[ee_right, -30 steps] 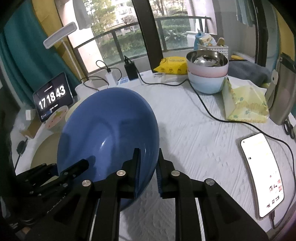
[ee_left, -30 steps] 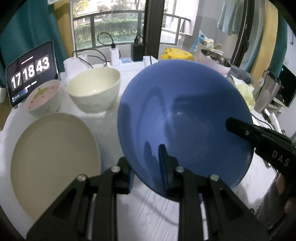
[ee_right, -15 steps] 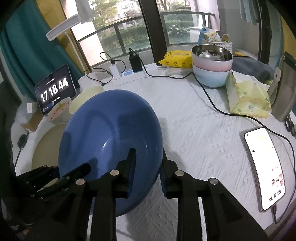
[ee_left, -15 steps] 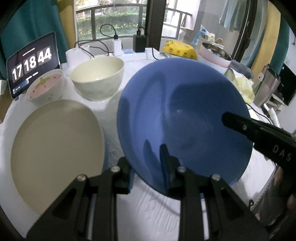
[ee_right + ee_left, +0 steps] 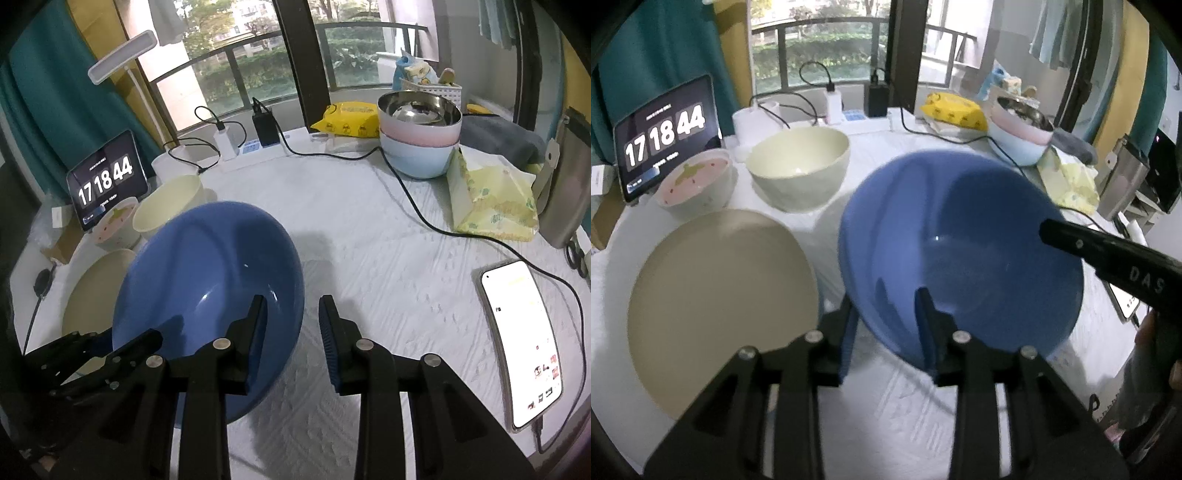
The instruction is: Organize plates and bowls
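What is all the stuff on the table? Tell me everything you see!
Blue bowl: one, blue, tilted, front centre.
Beige plate: one, beige, front left.
Cream bowl: one, cream, behind the plate.
Strawberry bowl: one, pink and white, beside the clock.
Stacked bowls: three, steel, pink, light blue, back right.
Tablet clock: one, black, back left.
Yellow packet: one, back.
Tissue pack: one, pale yellow, right.
Phone: one, screen lit, right edge.
Left gripper: black, clamping the blue bowl's rim.
Right gripper: black, open at the bowl.
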`<action>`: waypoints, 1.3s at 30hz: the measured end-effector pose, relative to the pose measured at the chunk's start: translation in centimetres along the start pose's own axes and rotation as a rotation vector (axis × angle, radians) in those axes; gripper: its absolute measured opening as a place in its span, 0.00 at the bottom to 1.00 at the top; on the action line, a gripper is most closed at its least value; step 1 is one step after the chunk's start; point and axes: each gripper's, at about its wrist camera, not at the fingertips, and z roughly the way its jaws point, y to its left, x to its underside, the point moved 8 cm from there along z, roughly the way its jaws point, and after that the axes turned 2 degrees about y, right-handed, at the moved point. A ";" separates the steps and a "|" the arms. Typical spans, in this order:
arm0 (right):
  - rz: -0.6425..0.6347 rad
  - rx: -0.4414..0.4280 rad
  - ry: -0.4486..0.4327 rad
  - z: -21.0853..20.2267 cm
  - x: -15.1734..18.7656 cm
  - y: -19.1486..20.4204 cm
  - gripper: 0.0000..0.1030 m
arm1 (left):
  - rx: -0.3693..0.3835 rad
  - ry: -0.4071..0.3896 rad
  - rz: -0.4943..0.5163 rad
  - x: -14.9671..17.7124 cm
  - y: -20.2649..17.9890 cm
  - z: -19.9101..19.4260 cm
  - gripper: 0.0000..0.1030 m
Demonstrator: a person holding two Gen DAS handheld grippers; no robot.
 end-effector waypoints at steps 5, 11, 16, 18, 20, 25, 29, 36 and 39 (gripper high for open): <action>-0.004 0.010 -0.017 -0.6 -0.9 -0.2 0.30 | -0.002 -0.041 -0.019 -0.9 0.8 -1.2 0.44; -0.009 0.022 -0.036 -1.3 -1.8 -0.2 0.30 | -0.009 -0.065 -0.045 -1.8 1.9 -2.1 0.44; -0.013 0.018 -0.055 -1.9 -2.8 0.3 0.30 | -0.016 -0.087 -0.059 -2.7 2.8 -2.7 0.44; -0.020 0.017 -0.061 -2.1 -3.2 0.7 0.30 | -0.018 -0.098 -0.066 -3.1 3.4 -3.1 0.44; -0.027 0.013 -0.066 -2.2 -3.6 1.2 0.30 | -0.024 -0.109 -0.071 -3.6 3.9 -3.3 0.44; -0.044 0.006 -0.078 -2.3 -4.6 2.4 0.30 | -0.035 -0.134 -0.081 -4.6 5.3 -4.0 0.44; -0.058 0.002 -0.080 -2.1 -5.3 3.3 0.30 | -0.041 -0.147 -0.094 -5.5 6.3 -4.2 0.44; -0.092 -0.003 -0.074 -1.1 -6.5 5.0 0.30 | -0.053 -0.168 -0.110 -6.9 8.1 -4.0 0.44; -0.112 -0.011 -0.071 -0.7 -7.2 5.8 0.30 | -0.057 -0.165 -0.115 -7.4 8.7 -3.6 0.44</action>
